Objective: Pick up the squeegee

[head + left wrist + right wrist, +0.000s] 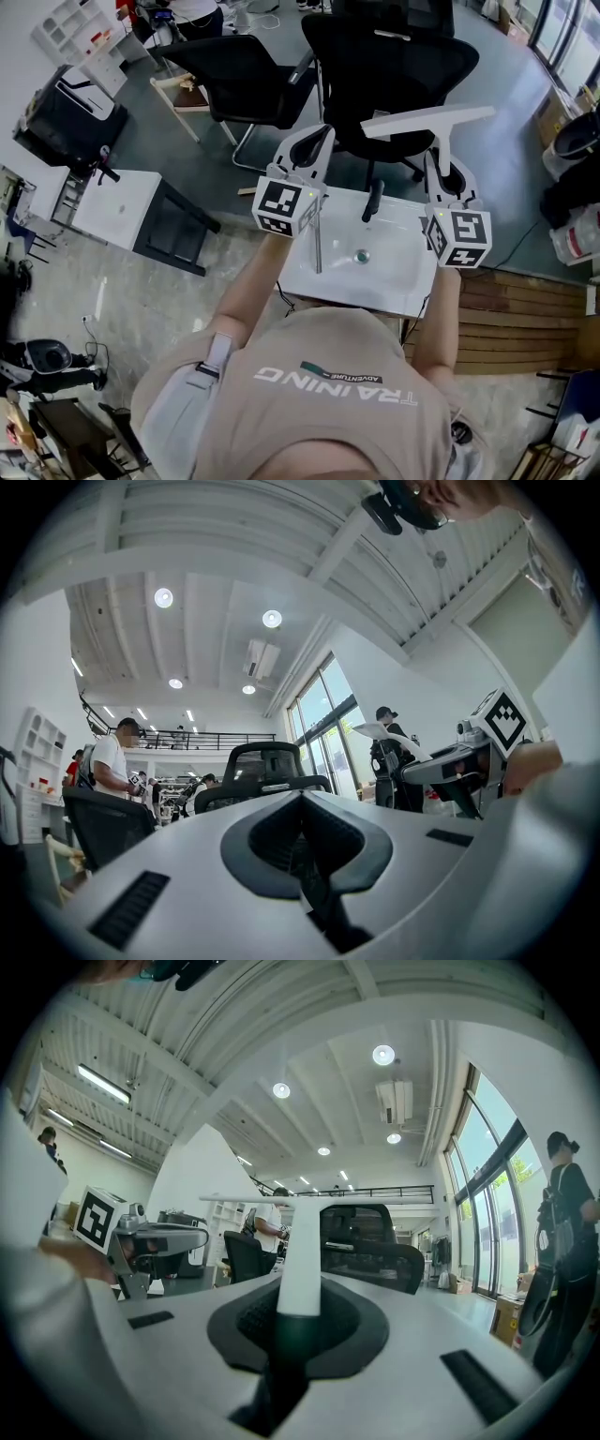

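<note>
The squeegee point(427, 120) is white, with a long flat blade on top and a handle that runs down into my right gripper point(446, 174), which is shut on it. Both are held in the air over the far edge of a sink. In the right gripper view the handle point(302, 1260) stands upright between the jaws of the right gripper point(289, 1327), with the blade across the top. My left gripper point(319, 142) hovers to the left at about the same height; its jaws meet in the left gripper view point(302, 850) with nothing between them. That view also shows the squeegee point(389, 735) off to the right.
Below the grippers sits a white sink point(394, 286) with a black faucet point(373, 200) and a drain point(362, 255). Two black office chairs point(394, 66) point(239, 75) stand just beyond it. A white cabinet point(117, 211) is at the left, and wooden planks point(525, 319) lie at the right.
</note>
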`<state>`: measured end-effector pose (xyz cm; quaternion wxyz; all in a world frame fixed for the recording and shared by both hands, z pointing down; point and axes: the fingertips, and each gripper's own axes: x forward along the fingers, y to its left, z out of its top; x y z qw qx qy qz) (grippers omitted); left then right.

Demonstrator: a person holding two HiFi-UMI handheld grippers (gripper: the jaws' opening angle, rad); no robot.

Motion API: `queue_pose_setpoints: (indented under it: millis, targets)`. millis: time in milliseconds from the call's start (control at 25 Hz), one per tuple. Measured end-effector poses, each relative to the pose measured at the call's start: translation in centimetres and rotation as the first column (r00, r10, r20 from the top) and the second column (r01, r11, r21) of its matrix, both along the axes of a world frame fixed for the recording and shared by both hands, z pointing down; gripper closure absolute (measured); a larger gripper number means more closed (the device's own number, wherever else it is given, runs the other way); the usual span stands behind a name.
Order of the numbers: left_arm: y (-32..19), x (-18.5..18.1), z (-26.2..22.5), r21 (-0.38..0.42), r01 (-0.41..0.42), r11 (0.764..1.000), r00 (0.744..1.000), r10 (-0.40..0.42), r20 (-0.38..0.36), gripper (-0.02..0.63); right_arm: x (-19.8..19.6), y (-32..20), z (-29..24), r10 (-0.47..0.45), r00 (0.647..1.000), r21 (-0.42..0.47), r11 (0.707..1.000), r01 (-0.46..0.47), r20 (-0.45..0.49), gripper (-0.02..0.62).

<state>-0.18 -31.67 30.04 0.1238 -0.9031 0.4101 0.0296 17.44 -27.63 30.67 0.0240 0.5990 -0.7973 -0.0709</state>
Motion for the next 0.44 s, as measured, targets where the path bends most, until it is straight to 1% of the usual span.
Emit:
queue_pose_setpoints:
  millis: [200,440]
  targets:
    - [-0.19,0.17,-0.33,0.007,-0.002,1.0,1.0,0.002,-0.006,0.595,0.43,-0.25,-0.01,0.006,1.0,-0.001,1.0,-0.006,0.003,0.546]
    - [-0.49,0.1,-0.16,-0.008,-0.005,1.0,1.0,0.005,-0.01,0.595,0.69,-0.23,-0.45,0.011,1.0,0.009,1.0,-0.011,0.006,0.546]
